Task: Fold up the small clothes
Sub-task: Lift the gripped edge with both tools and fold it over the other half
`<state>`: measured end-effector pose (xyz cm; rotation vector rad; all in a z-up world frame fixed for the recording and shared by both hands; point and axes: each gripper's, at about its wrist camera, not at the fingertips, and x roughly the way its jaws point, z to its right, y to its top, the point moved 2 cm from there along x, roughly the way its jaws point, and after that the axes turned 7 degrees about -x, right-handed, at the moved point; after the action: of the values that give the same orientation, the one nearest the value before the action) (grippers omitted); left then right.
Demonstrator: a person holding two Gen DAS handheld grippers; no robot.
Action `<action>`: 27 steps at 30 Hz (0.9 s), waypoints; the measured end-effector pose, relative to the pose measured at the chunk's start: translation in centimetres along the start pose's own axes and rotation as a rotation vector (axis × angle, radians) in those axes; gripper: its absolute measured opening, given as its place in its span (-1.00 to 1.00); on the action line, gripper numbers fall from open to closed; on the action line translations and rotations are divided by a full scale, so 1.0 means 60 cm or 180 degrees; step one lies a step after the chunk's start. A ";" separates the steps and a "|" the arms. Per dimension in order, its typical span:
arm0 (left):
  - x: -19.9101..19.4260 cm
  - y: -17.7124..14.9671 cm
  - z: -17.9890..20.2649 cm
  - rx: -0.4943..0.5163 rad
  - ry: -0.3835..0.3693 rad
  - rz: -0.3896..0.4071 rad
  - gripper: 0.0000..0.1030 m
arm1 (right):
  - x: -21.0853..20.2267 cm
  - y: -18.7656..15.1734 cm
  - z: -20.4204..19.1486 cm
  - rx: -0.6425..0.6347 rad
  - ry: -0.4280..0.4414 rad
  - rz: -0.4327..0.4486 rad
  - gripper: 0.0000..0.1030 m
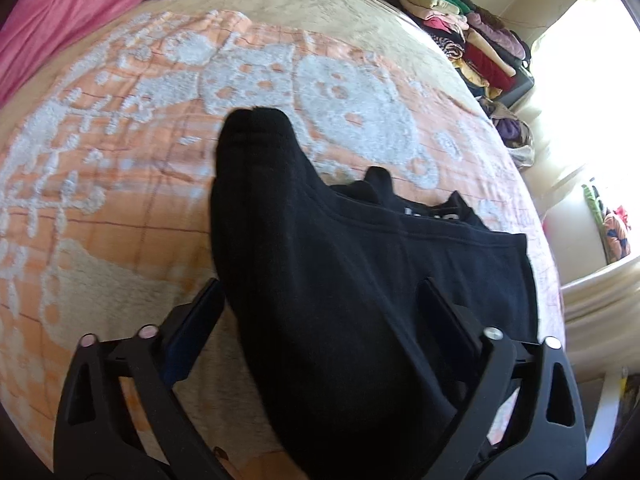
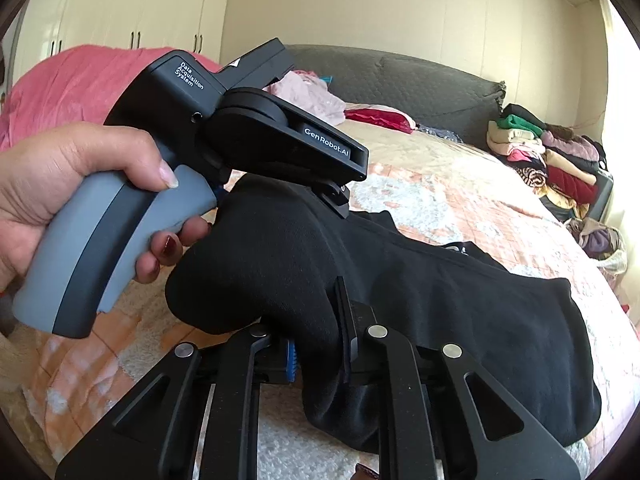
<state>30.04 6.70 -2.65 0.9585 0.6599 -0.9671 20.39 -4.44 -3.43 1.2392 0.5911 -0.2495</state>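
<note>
A small black garment (image 1: 340, 280) lies on the orange-and-white patterned bedspread (image 1: 120, 160), with one end raised and bunched. My left gripper (image 1: 320, 312) is open, its jaws on either side of the black cloth just above it. In the right wrist view the garment (image 2: 460, 312) stretches from the near centre to the right. My right gripper (image 2: 320, 344) is shut on a fold of that black cloth. The left gripper's body (image 2: 248, 132), held by a hand, hovers over the raised bunch.
A stack of folded clothes (image 1: 472, 36) sits at the far right edge of the bed, also in the right wrist view (image 2: 552, 156). A pink blanket (image 1: 60, 12) and loose clothes (image 2: 312, 96) lie near the grey headboard (image 2: 420, 88). A bright window is on the right.
</note>
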 end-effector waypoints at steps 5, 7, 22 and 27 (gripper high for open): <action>-0.008 -0.006 0.042 0.0103 -0.0048 0.0022 -0.13 | -0.020 -0.003 0.024 0.0180 -0.0040 0.0090 -0.76; -0.013 -0.010 0.070 0.0222 -0.0011 0.0054 -0.38 | -0.032 -0.005 0.037 0.0283 -0.0063 0.0132 -0.76; -0.026 -0.034 0.242 0.0763 0.0086 0.0262 -0.46 | -0.125 -0.031 0.134 0.0740 -0.0275 0.0347 -0.78; -0.008 -0.045 0.281 0.0857 0.0101 0.0231 -0.46 | -0.138 -0.048 0.156 0.0864 -0.0318 0.0334 -0.78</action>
<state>28.33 -8.82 4.22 1.2291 0.5252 -0.9938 14.82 -15.26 0.63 1.5059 0.4133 -0.3088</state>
